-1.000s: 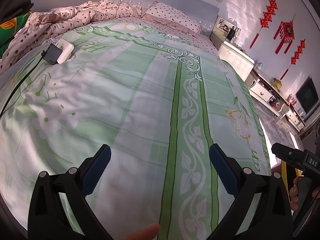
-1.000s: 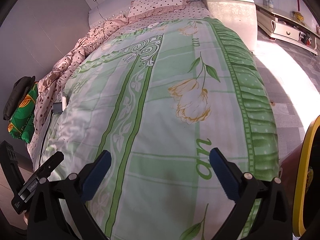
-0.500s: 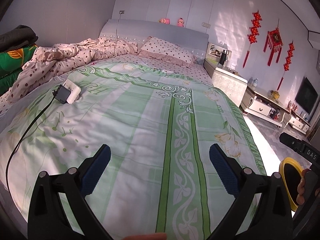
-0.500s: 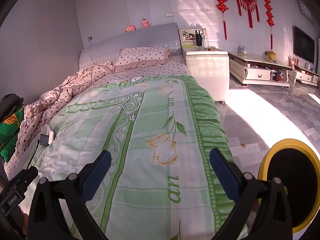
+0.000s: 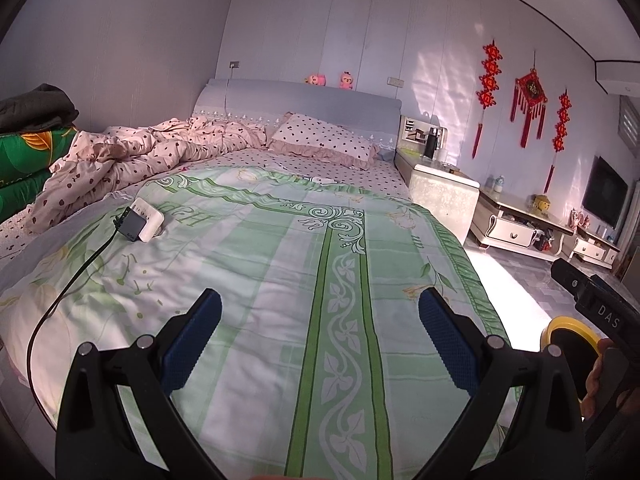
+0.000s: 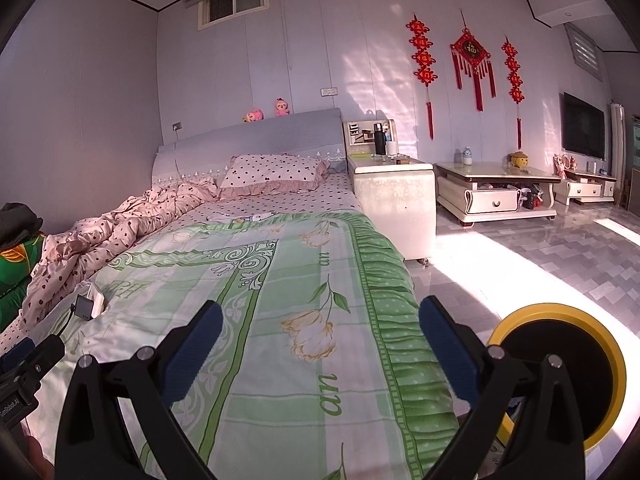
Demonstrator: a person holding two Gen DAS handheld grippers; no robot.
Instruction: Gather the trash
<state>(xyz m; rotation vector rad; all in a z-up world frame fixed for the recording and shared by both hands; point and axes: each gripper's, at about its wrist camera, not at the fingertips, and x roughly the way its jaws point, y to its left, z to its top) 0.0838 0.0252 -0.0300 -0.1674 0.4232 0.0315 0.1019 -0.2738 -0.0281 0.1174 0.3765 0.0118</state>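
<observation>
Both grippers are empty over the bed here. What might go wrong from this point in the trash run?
1. The charger and power strip lie on the quilt with a cable trailing off; they could be grabbed as trash or snagged.
2. The small white scrap near the pillow is far off and hard to identify.
3. The bin stands on the floor beside the bed; the open right gripper may clip its rim.

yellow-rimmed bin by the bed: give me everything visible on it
The bin is round, with a bright yellow rim, seemingly plastic, around a dark black inside; whether a liner or anything else sits inside cannot be told. It stands on the tiled floor close by the foot of the bed's right side, partly in sunlight. The open right gripper hides its lower left edge. The left wrist view shows only a sliver of rim.
</observation>
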